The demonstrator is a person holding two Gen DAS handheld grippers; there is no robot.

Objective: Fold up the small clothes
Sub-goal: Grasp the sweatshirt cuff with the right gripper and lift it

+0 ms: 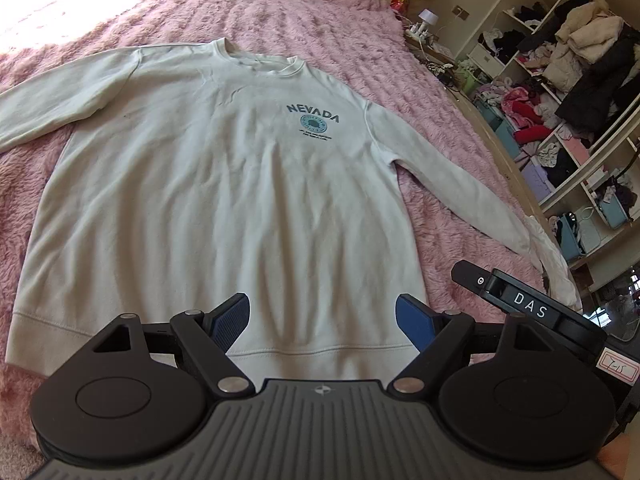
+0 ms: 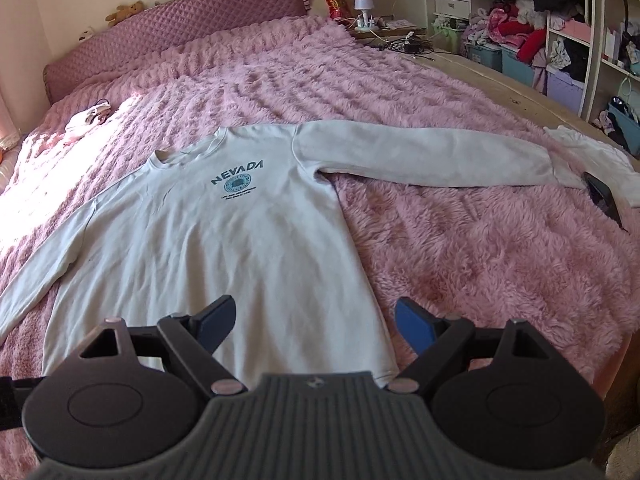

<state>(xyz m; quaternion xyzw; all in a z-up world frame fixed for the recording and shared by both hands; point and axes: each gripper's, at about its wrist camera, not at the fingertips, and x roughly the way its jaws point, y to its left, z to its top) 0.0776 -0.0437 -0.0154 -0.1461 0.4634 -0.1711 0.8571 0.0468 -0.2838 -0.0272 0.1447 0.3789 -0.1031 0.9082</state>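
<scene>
A pale long-sleeved sweatshirt printed "NEVADA" lies flat, front up, on the pink fluffy bedspread, both sleeves spread out. My left gripper hovers open over the hem near its middle, nothing between its blue pads. The right gripper's body shows at the lower right of the left wrist view. In the right wrist view the same sweatshirt stretches away, its right sleeve reaching toward the bed's edge. My right gripper is open above the hem's right corner, holding nothing.
A white garment and a dark phone lie by the right sleeve's cuff. A small pink cloth rests at the far left. A purple headboard, a bedside table and crowded shelves border the bed.
</scene>
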